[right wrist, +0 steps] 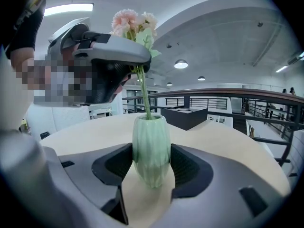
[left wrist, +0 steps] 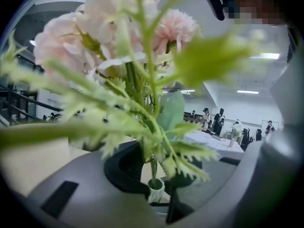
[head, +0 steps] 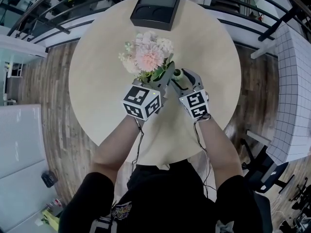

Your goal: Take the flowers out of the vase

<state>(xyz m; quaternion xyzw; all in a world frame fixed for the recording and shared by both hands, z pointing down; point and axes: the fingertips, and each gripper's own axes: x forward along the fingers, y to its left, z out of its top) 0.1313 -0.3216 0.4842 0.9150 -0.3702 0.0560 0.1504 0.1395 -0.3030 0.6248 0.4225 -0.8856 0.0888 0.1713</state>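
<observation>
- The flowers point(right wrist: 133, 20), a pale pink bunch with green fern sprigs, ride high at the upper left of the right gripper view, straight above the vase. In the head view they sit just above centre.
- They look artificial to me. I'd expect them to be very light, with soft blossoms that crush easily, so the heads are no place to take hold.
- The stems point(right wrist: 141, 91) are the spot to grab: thin, fairly stiff, maybe a touch slick, and gathered together below the leaves.
- And that's exactly where the left tongs point(left wrist: 154, 175) are, drawn in close and pinching the stems just under the foliage.
- The foot of the stems runs down into the mouth of the vase point(right wrist: 151, 148), so the bunch is not yet clear. A straight upward pull looks right, because a slanted one would drag on the rim.
- The vase is a small, pale green, ribbed piece with a glazed look. It's probably slippery, breakable, and light enough to rise with the stems if nothing holds it down.
- The right tongs point(right wrist: 151, 167) have that covered, pinching the vase round its belly with a pad pressed on each side. Its base appears to rest on the counter point(head: 97, 81).
- The counter is round and pale, with all this going on at its middle. A black tray point(head: 155, 6) sits at the top edge, well apart.
</observation>
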